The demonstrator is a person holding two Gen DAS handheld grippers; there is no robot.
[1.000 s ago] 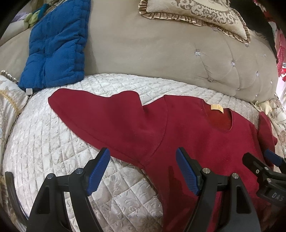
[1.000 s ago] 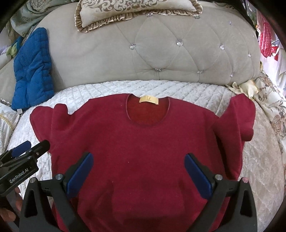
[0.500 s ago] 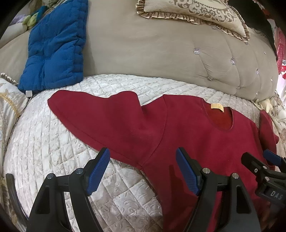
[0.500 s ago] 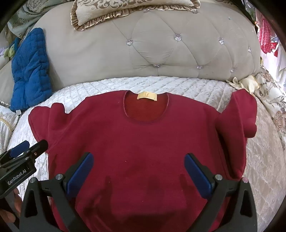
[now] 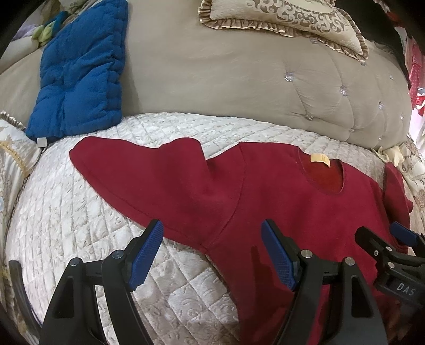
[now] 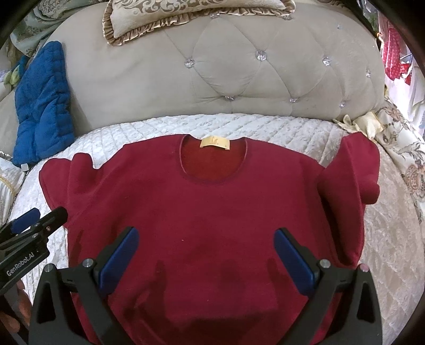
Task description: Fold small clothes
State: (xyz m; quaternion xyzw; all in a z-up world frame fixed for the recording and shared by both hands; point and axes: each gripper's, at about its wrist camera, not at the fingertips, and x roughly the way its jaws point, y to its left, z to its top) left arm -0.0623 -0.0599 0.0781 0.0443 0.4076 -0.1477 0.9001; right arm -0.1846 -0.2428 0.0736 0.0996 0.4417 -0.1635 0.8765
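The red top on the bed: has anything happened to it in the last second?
Barely. The red top lies spread flat as before; both views only drifted slightly. The left gripper and right gripper stay open above it, holding nothing.

Black tool (image 5: 212, 254), blue ribbed pads (image 5: 145, 257)

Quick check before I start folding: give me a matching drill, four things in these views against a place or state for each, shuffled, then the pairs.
1. red sweater
2. blue quilted pad
3. frilled cushion
4. right gripper

a. on top of the tufted headboard
b. open, over the garment's body
c. spread flat on the quilted bedspread
d. propped against the headboard's left end

Pairs: 1-c, 2-d, 3-a, 4-b
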